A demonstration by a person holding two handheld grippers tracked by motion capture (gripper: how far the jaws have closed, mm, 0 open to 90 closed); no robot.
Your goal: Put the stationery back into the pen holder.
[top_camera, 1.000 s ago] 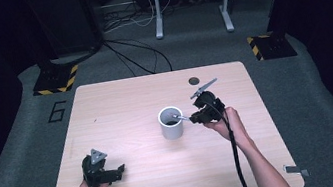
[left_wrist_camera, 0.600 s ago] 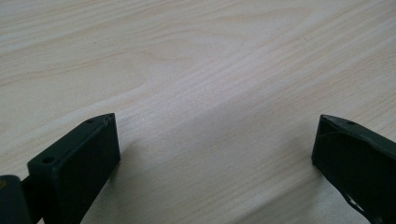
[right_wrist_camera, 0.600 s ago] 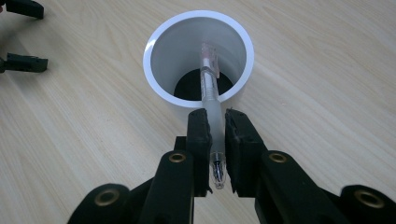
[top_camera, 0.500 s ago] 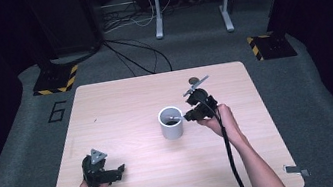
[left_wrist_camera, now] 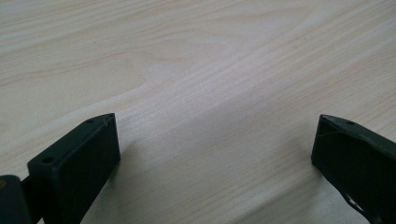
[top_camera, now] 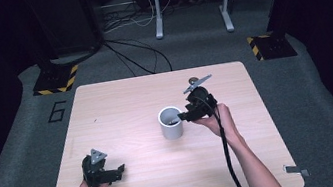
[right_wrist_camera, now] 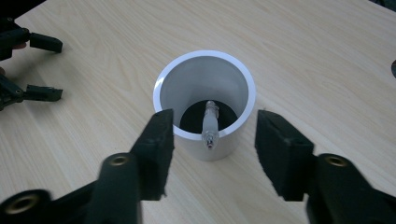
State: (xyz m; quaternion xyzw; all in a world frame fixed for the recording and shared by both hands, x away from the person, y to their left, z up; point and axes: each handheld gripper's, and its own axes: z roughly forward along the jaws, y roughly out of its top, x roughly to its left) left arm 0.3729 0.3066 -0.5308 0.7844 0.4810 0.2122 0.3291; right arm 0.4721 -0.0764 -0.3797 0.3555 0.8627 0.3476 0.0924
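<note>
The right gripper (right_wrist_camera: 212, 156) has drawn back from the white cup (right_wrist_camera: 205, 100), its jaws now spread and empty. The pen (right_wrist_camera: 210, 126) stands inside the cup, apparently delivered. On the counter (top_camera: 121, 105), the left gripper (top_camera: 116, 172) rests spread.

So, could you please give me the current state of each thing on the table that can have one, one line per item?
White cup: upright on the table, mouth open, a pen inside.
Pen: in the cup, leaning on the near rim, tip sticking above it.
Right gripper: open, jaws either side of the cup's near wall, holding nothing.
Left gripper: open, empty, low over bare wood near the table's front left.
</note>
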